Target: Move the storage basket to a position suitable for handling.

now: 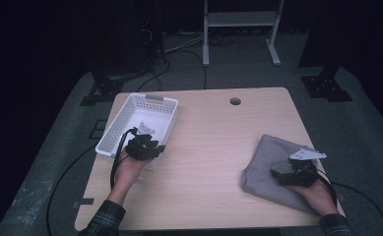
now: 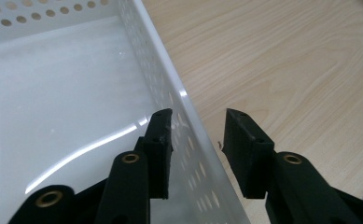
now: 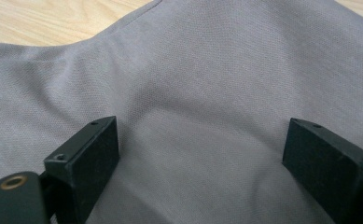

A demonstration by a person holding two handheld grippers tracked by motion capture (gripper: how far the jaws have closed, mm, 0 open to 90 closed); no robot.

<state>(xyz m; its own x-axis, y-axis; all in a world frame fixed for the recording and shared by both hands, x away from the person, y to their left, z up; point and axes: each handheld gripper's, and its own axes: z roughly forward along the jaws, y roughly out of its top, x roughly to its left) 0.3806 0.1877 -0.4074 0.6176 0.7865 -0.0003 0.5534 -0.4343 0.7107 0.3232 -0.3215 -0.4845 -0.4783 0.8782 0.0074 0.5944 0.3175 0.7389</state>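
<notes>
Basket [image 2: 76, 93]: white plastic, smooth and glossy, with light streaks reflected on its floor; walls perforated with rows of small round holes. Cloth [image 3: 207, 84]: grey woven fabric, matt, fine even weave, soft folds, one stitched hem visible. Bench [image 1: 218, 137]: pale wood-grain surface, smooth, low sheen. Fingers [image 2: 247, 154] of both grippers: black, matt, hard plastic in appearance, with brass-coloured metal rivets at the joints.

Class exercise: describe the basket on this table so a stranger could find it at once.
Start at the wooden table and go to its far left edge. The white plastic basket sits there, empty, its sides dotted with holes, unlike the soft grey cloth lying at the right.
</notes>
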